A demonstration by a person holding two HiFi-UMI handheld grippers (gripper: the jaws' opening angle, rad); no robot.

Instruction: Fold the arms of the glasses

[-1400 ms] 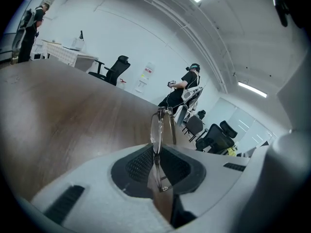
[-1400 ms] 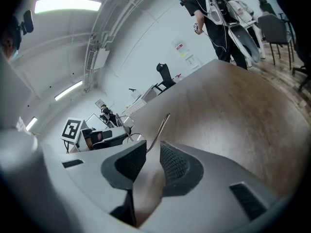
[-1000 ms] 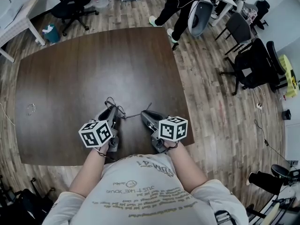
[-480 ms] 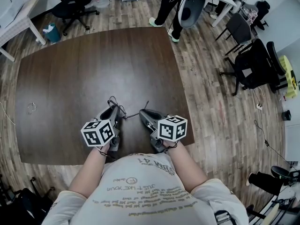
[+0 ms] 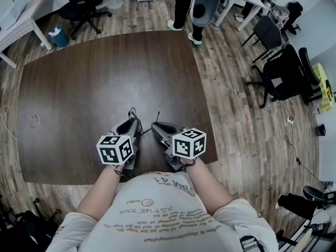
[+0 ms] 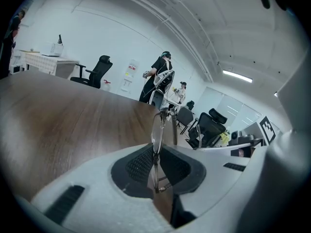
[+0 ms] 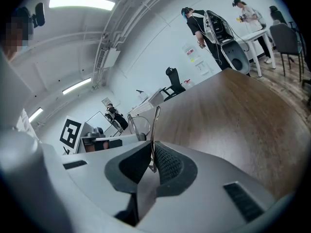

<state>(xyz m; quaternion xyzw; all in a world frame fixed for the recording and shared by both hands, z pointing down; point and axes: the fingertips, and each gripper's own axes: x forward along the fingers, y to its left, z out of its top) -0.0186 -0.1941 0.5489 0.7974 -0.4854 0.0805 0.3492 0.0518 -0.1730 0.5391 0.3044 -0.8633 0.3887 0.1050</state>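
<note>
A pair of thin wire-framed glasses [image 5: 158, 115] hangs between my two grippers, just above the near edge of the dark wooden table [image 5: 105, 72]. My left gripper [image 5: 135, 122] is shut on the lens frame [image 6: 156, 127], which stands edge-on between its pads. My right gripper [image 5: 156, 125] is shut on one arm of the glasses [image 7: 154, 130], which rises upright out of its pads. One lens [image 7: 138, 125] shows to the left of that arm. The two grippers stand close together, tips almost meeting.
A small coiled thing [image 5: 34, 121] lies on the table at far left. Beyond the table's far edge a person [image 5: 186, 4] stands with a grey seat shell. Black office chairs [image 5: 283, 70] stand on the floor at right, another chair [image 5: 81, 4] at back left.
My right gripper has moved left, towards the left one, so the gap between them has narrowed. The glasses arm has swung more upright. The person at the back has shifted left.
</note>
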